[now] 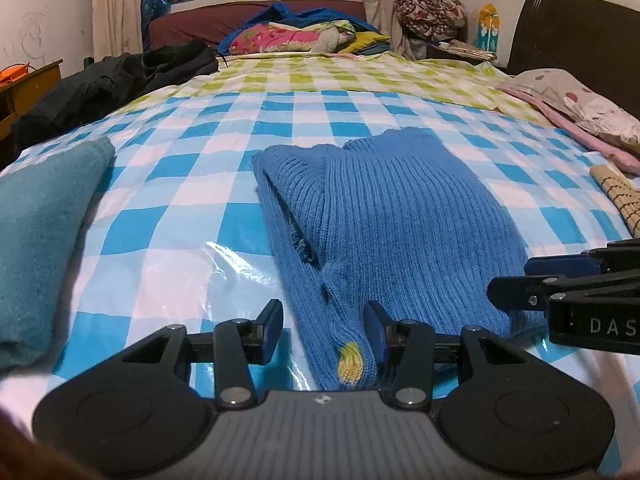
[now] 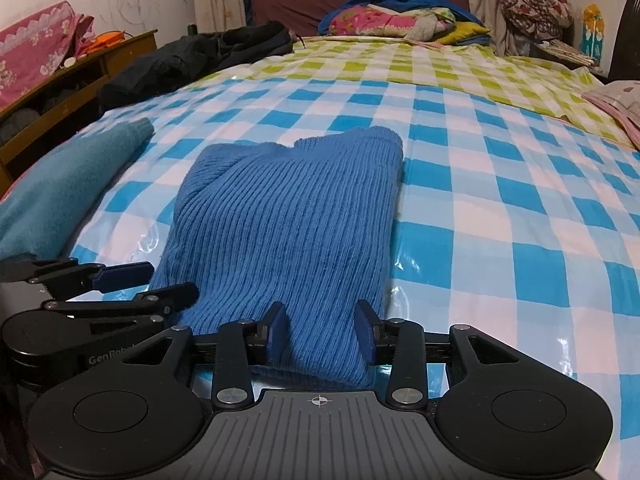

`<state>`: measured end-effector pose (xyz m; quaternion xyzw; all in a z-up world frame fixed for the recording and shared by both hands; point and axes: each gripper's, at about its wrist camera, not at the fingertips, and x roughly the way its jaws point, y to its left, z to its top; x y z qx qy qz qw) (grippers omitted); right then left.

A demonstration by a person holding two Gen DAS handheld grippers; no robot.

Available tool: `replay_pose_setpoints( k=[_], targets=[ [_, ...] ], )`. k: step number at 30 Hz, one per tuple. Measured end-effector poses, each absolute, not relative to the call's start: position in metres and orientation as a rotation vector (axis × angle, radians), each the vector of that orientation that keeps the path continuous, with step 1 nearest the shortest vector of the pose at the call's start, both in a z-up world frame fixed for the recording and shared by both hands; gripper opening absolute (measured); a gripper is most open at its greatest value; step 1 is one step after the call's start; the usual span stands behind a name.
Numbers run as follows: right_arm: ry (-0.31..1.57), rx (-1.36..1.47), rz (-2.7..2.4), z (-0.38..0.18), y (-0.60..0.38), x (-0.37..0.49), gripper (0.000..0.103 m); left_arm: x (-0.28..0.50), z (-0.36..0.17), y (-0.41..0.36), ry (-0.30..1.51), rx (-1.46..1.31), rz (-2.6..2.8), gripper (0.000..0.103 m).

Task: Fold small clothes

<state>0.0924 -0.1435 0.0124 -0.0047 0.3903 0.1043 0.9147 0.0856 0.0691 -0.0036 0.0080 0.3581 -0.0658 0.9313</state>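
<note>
lying folded on the bed (image 1: 224, 128), the blue sweater (image 2: 288, 216) sits between spread left gripper (image 1: 324, 330) and right gripper (image 2: 322, 332) pads, unpinched.

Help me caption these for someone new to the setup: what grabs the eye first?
The folded blue ribbed knit sweater lies mid-bed on the glossy blue-and-white checked plastic cover. Both grippers sit at its near edge: the left gripper straddles a yellow-patched fold, the right gripper straddles the near hem. A folded teal fleece garment rests to the left.
</note>
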Motion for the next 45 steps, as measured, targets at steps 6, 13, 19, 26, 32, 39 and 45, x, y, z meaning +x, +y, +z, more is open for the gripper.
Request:
replay_pose_setpoints(
  k=[6, 13, 19, 26, 32, 39, 45],
  targets=[
    [0.797, -0.004, 0.213, 0.015, -0.144, 0.087, 0.039, 0.080, -0.002, 0.070, 0.725, 0.017, -0.135, 0.050],
    [0.799, -0.006, 0.212, 0.015, -0.143, 0.083, 0.043, 0.077, -0.001, 0.070, 0.729, 0.021, -0.137, 0.051],
    [0.799, -0.011, 0.207, 0.016, -0.144, 0.076, 0.045, 0.071, 0.000, 0.070, 0.727, 0.023, -0.130, 0.052],
    [0.789, -0.013, 0.200, 0.019, -0.145, 0.063, 0.048, 0.061, 0.002, 0.068, 0.720, 0.031, -0.122, 0.057],
    [0.790, -0.023, 0.203, 0.019, -0.144, 0.056, 0.049, 0.054, 0.003, 0.067, 0.720, 0.034, -0.113, 0.058],
    [0.792, -0.014, 0.201, 0.018, -0.146, 0.046, 0.053, 0.048, 0.000, 0.061, 0.731, 0.051, -0.096, 0.068],
    [0.816, -0.004, 0.202, 0.008, -0.148, 0.034, 0.054, 0.038, -0.008, 0.054, 0.755, 0.073, -0.072, 0.078]
  ],
)
